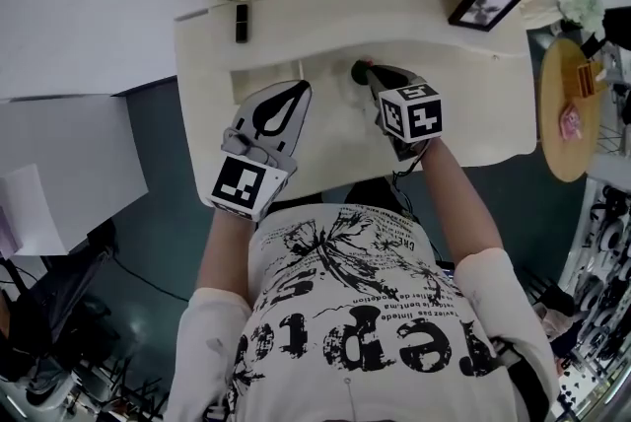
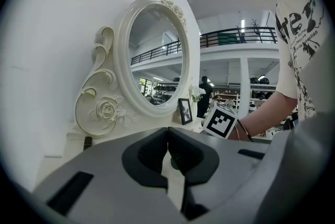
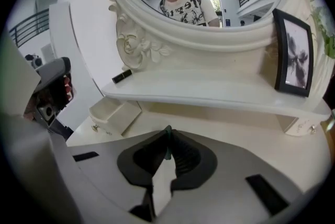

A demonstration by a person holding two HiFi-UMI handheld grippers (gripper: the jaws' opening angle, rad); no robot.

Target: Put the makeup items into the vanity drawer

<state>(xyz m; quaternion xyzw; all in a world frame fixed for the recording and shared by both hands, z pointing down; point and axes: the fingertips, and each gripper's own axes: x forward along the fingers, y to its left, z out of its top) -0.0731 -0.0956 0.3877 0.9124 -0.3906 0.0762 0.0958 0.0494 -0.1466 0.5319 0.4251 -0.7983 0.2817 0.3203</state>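
My left gripper (image 2: 167,130) has its fingers pressed together on nothing, and up on the upper shelf (image 3: 220,91) a little black tube (image 1: 242,23) lies untouched. Further right, past the small open drawer (image 3: 109,109), my right gripper (image 3: 167,133) is pinching a thin dark-green item (image 3: 166,147) right at the fingertips, low over the vanity top (image 1: 473,114). Only a sliver of it shows, but I'd guess it's light, stiff and kinda slick plastic, so a tip pinch could let it swivel. Taking it nearer its middle would feel safer.
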